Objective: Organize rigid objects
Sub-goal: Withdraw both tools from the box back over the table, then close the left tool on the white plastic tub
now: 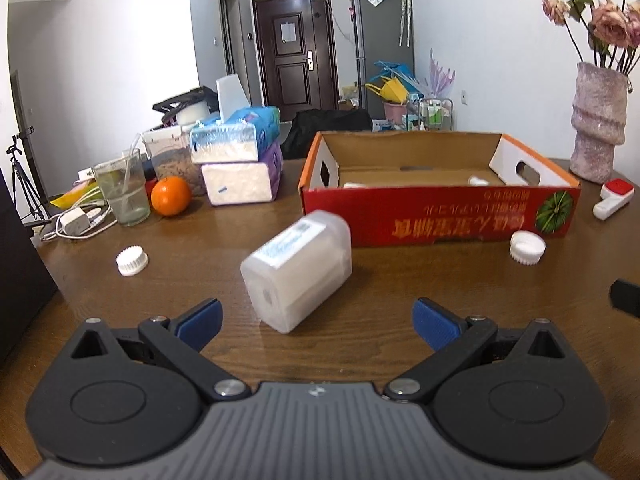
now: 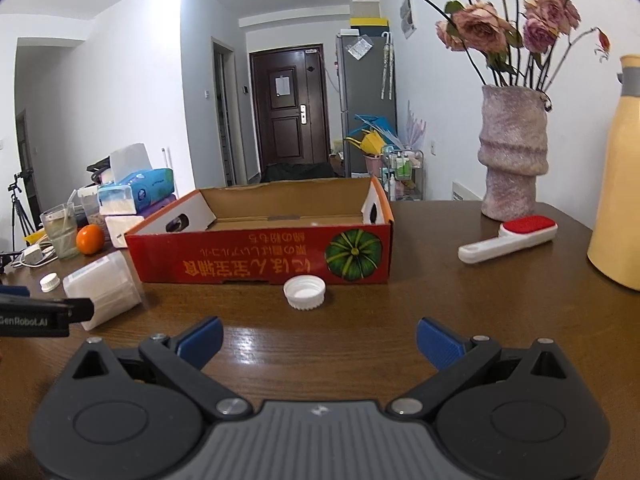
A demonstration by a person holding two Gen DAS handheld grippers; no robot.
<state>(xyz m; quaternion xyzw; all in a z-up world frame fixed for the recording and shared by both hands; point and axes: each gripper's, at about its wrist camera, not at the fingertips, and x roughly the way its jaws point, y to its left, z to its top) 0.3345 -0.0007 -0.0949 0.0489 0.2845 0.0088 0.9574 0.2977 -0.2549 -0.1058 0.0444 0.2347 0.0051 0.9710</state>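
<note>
A translucent white plastic container (image 1: pixel 298 270) lies on its side on the brown table, just ahead of my open left gripper (image 1: pixel 318 322); nothing sits between the blue pads. The same container (image 2: pixel 102 288) appears at the left of the right wrist view, with the left gripper's black finger (image 2: pixel 44 314) in front of it. A red cardboard box (image 1: pixel 440 216) (image 2: pixel 264 252) stands open behind it, with small white items inside. A large white cap (image 1: pixel 527 247) (image 2: pixel 305 292) rests before the box, ahead of my open right gripper (image 2: pixel 320 342). A small white cap (image 1: pixel 132 260) (image 2: pixel 50 282) lies at the left.
A white and red lint brush (image 2: pixel 510 238) (image 1: pixel 614 198), a pink vase (image 2: pixel 512 156) and a yellow jug (image 2: pixel 618 184) stand on the right. On the left are tissue packs (image 1: pixel 240 160), an orange (image 1: pixel 171 196), a glass (image 1: pixel 122 192) and a charger (image 1: pixel 76 222).
</note>
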